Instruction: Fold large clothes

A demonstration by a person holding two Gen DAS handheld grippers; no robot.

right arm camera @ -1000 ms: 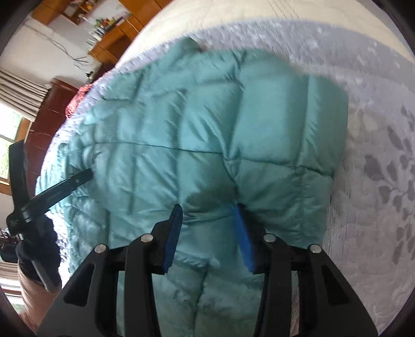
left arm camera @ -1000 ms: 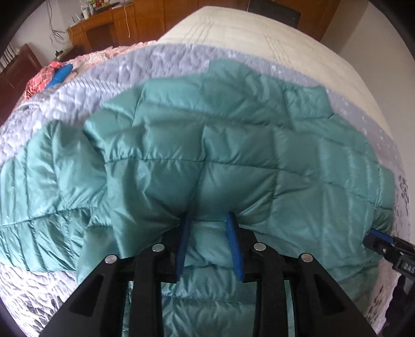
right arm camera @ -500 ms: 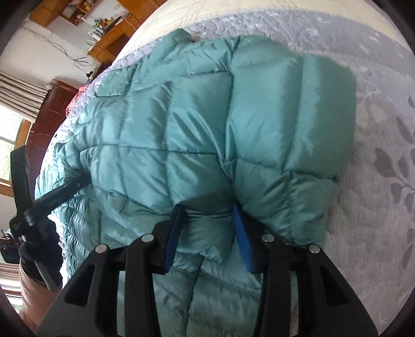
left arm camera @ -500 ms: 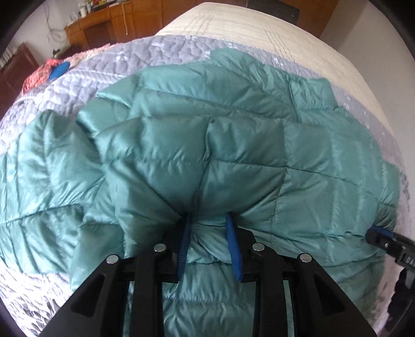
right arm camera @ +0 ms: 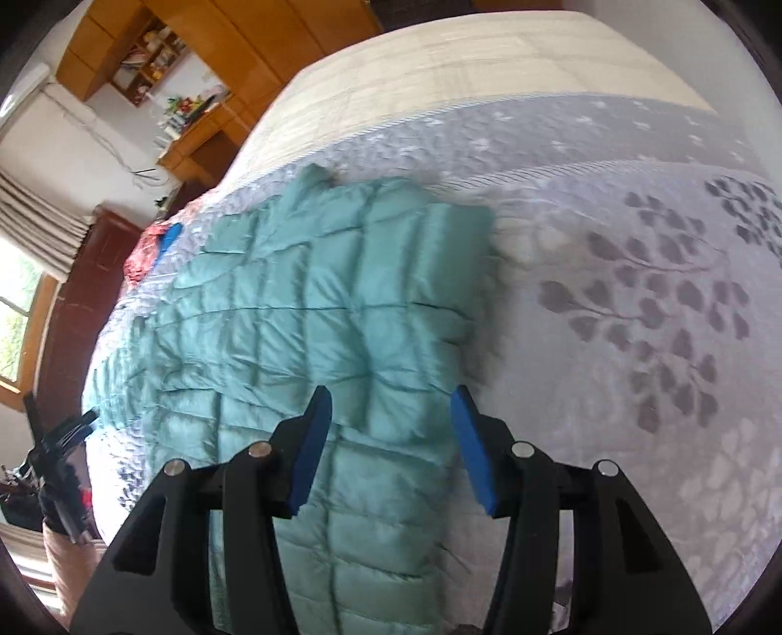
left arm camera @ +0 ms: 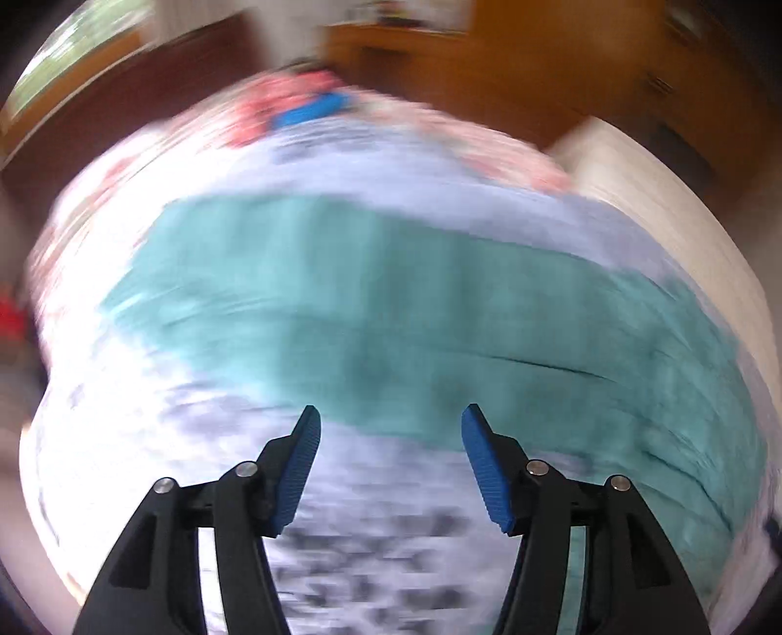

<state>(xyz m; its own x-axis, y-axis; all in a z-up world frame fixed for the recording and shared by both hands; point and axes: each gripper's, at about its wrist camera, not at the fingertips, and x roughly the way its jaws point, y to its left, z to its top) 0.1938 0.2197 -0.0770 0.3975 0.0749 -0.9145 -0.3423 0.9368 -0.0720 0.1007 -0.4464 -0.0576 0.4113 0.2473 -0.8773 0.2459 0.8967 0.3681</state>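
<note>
Nearest me, my left gripper and right gripper have both just been spreading their jaws and now stand apart with nothing pinched, which I read as letting the fold drop so the flap stays where I laid it. Just past the right gripper's blue pads the teal quilted jacket lies doubled over on the grey floral bedspread, its folded edge near my tips. Beyond lie the cream mattress and wooden cabinets.
</note>
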